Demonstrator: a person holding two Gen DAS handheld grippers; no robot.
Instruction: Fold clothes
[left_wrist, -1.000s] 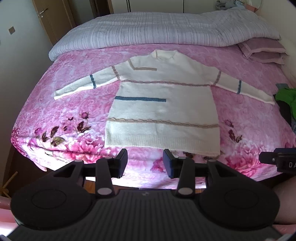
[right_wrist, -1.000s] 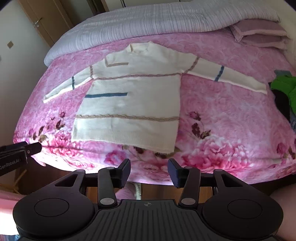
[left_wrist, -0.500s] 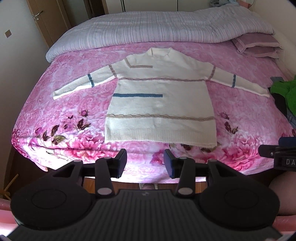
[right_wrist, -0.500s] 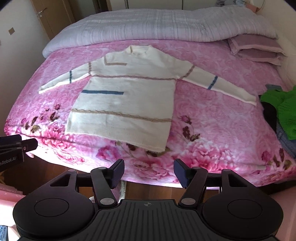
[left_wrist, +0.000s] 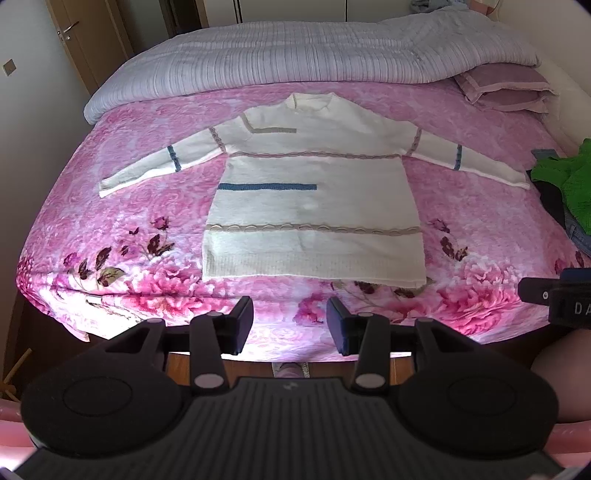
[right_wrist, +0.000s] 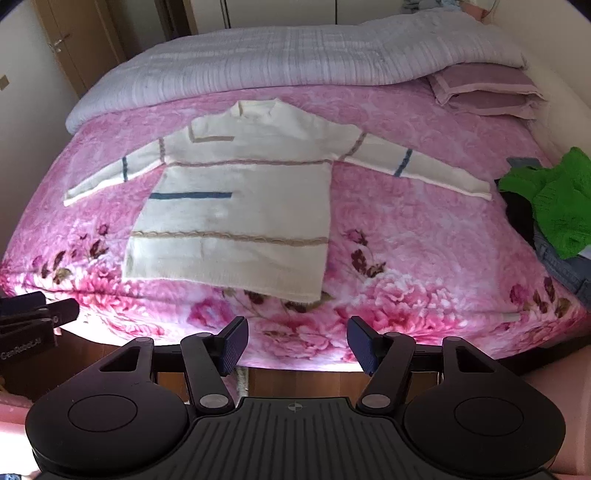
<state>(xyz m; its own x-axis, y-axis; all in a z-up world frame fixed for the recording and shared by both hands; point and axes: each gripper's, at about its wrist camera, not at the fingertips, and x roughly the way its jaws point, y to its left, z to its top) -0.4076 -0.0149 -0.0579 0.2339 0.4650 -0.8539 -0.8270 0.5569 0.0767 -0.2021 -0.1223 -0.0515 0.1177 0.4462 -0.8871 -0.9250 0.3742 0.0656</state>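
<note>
Beyond both tongs (left_wrist: 290, 322), sweater (left_wrist: 314, 206) lies flat.

The right gripper (left_wrist: 561, 306), seen at the left view's edge, bears "DA", cut off; the left gripper (right_wrist: 26, 328) in the right view reads roughly "GenRobot.AI".

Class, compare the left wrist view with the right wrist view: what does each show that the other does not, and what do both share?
Only the left wrist view shows the left gripper up close, with the right one at its right edge. Only the right wrist view shows the right gripper up close, jaws wider, and more of the green garment and the denim beneath it. Both show the white sweater spread flat on the pink blanket, the folded quilt and pillows; neither gripper holds anything.
</note>
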